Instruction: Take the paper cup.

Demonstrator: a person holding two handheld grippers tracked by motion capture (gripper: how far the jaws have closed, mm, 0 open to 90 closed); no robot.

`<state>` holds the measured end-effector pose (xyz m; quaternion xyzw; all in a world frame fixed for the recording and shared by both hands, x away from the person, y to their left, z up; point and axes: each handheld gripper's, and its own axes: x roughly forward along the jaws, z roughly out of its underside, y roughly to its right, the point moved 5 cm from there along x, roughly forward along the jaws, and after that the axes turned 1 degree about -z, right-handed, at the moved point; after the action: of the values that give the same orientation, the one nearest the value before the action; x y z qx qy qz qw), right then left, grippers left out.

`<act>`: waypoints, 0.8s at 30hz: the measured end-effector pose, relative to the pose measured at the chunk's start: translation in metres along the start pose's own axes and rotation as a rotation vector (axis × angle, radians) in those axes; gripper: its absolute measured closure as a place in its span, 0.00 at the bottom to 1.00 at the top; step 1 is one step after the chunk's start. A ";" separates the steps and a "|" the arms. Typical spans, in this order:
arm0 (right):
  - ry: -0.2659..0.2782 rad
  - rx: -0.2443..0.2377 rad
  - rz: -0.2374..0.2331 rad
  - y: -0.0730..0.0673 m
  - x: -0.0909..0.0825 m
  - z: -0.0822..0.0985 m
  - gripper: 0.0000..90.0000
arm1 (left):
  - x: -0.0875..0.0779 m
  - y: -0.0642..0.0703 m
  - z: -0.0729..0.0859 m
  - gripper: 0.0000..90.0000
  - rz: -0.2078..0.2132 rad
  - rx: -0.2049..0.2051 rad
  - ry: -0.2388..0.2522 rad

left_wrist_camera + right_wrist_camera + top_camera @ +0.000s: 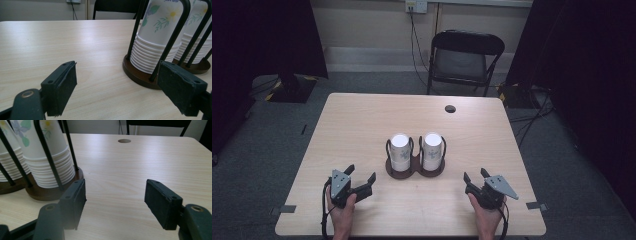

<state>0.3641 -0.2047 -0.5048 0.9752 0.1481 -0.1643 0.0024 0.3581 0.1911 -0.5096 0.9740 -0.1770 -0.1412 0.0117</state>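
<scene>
A dark wooden holder (415,169) with black wire hoops stands at the table's middle and carries two upside-down stacks of flowered white paper cups, the left stack (400,150) and the right stack (432,148). My left gripper (361,173) rests near the front left, open and empty, a short way left of the holder. My right gripper (475,174) sits open and empty at the front right. In the left gripper view the open gripper (117,66) faces the nearer cup stack (160,30). In the right gripper view the open gripper (115,183) has the cup stack (47,152) to its left.
The light wooden table (362,125) has a round cable hole (450,108) near its far edge. A black folding chair (464,57) stands behind the table. Dark curtains hang at both sides, and a stand base (287,87) sits on the floor at the far left.
</scene>
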 end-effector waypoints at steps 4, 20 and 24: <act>0.011 0.023 -0.042 -0.007 0.002 -0.004 0.38 | 0.000 0.000 0.000 0.17 -0.008 -0.002 0.001; 0.088 -0.004 -0.202 -0.036 0.008 -0.039 0.36 | 0.000 0.000 0.000 0.18 -0.005 -0.002 0.000; 0.077 0.012 -0.241 -0.040 0.010 -0.047 0.36 | 0.000 0.001 0.000 0.18 -0.001 0.008 0.000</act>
<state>0.3769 -0.1609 -0.4624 0.9560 0.2630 -0.1269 -0.0286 0.3576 0.1901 -0.5096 0.9741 -0.1770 -0.1403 0.0080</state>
